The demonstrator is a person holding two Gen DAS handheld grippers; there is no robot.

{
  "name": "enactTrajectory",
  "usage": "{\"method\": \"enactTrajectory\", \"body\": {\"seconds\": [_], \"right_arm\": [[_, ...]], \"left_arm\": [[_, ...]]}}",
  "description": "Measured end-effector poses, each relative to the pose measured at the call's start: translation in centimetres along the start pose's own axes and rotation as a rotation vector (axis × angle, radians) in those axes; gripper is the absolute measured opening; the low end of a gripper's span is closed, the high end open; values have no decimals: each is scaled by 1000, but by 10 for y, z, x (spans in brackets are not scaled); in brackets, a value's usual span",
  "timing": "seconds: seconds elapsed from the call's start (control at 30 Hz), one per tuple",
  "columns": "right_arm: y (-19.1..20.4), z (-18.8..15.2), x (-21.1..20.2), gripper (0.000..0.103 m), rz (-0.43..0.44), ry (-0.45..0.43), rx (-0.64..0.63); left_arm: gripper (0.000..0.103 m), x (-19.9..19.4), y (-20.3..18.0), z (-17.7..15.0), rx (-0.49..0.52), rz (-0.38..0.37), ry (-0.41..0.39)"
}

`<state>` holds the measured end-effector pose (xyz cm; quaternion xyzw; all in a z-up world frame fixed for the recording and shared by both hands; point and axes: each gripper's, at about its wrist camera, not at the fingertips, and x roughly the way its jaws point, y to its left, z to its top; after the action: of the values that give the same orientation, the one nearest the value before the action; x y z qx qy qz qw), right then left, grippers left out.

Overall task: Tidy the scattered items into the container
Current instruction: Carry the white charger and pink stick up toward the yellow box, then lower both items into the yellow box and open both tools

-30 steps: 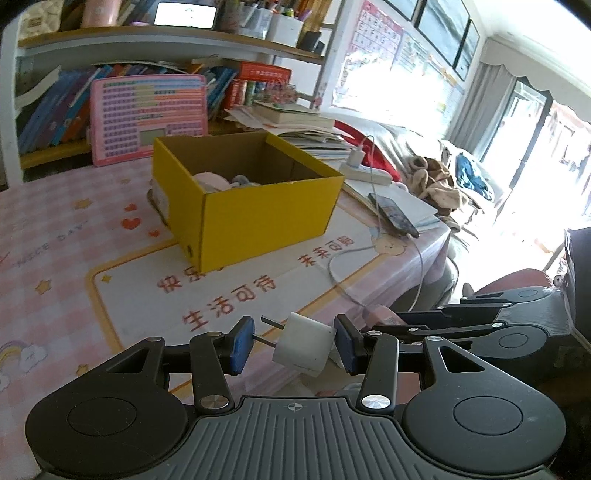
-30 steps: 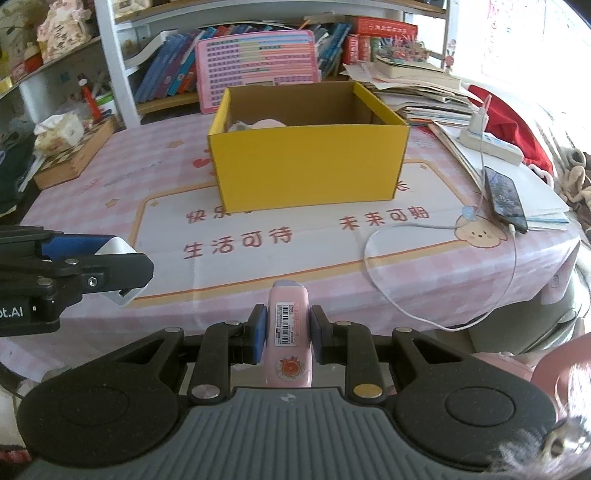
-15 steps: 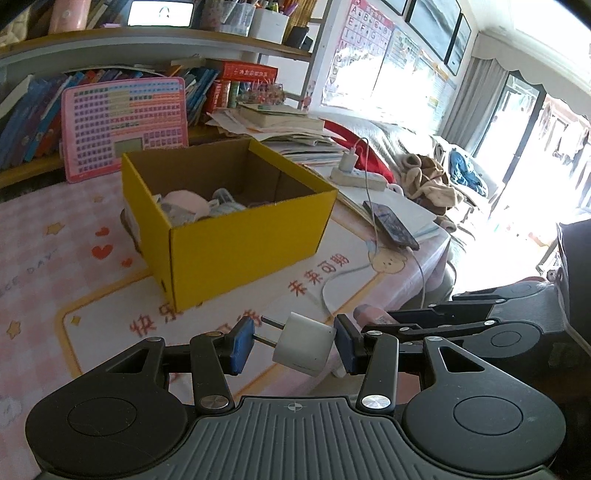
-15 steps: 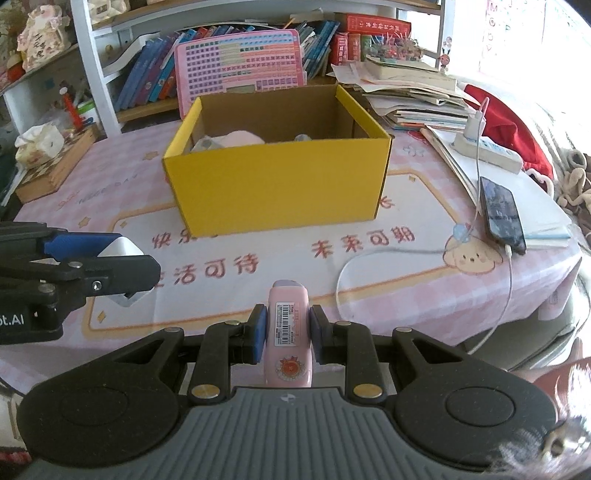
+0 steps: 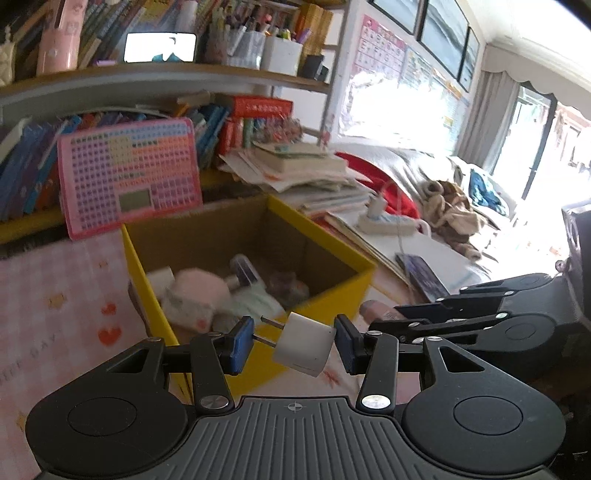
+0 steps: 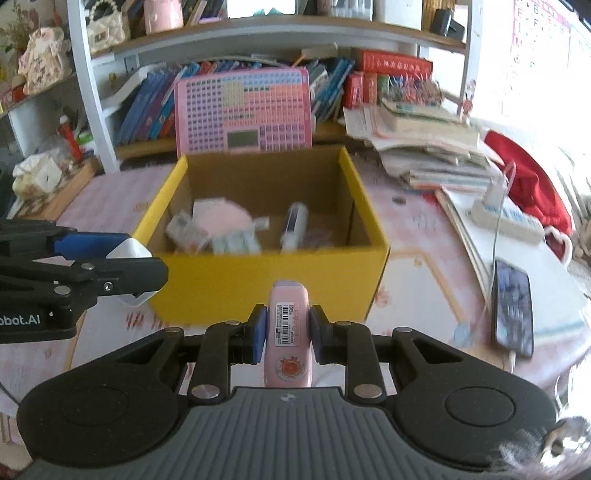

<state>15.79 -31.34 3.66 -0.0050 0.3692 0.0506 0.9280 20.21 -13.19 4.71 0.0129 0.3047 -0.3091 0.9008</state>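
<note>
A yellow cardboard box (image 5: 343, 291) (image 6: 266, 280) stands open on the pink tablecloth with several small items inside. My left gripper (image 5: 291, 343) is shut on a white plug adapter (image 5: 304, 349), held by its prongs and body just in front of the box's near wall. The same adapter (image 6: 129, 251) shows at the left of the right wrist view. My right gripper (image 6: 286, 332) is shut on a pink oblong device (image 6: 289, 339) with a barcode label, close to the box's front wall.
A pink keyboard toy (image 6: 243, 110) leans behind the box. Stacked books and papers (image 6: 424, 147), a power strip (image 6: 506, 218), a phone (image 6: 513, 306) and its white cable lie to the right. A bookshelf (image 6: 258, 33) rises at the back.
Both grippers have moved toward the yellow box with their loads. The box now looms larger, and its contents have come into view.
</note>
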Motion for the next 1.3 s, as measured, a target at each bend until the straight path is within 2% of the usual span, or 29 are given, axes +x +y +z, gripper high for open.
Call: {"method": "enactTrajectory", "body": {"seconds": [0.3,0.47,0.53,0.77,0.93,1.1,1.13,1.2,1.3], "right_arm": [[-23,69,44,23,49,-100,-61],[-23,104,94,23,122,-52,-113],[-18,112,113,23,123,-41,-144],[-10,126,171,23,174,77,-181],[-3,126,190,23,211,140,-188],[-3,127,196,25,202,140,-180],[-4,128,195,30,206,134,-178],[-6,129,193,35,213,123,-173],[-5,129,190,35,213,117,-174]], "left_arm": [[46,43,8,34,37,103,-8],[46,83,10,45,74,130,66],[46,98,9,47,92,140,96],[46,129,13,49,101,170,166],[46,142,18,47,76,185,194],[49,141,20,49,49,225,165],[55,140,21,48,42,228,157],[56,135,23,47,23,237,145],[58,129,22,47,7,250,136]]}}
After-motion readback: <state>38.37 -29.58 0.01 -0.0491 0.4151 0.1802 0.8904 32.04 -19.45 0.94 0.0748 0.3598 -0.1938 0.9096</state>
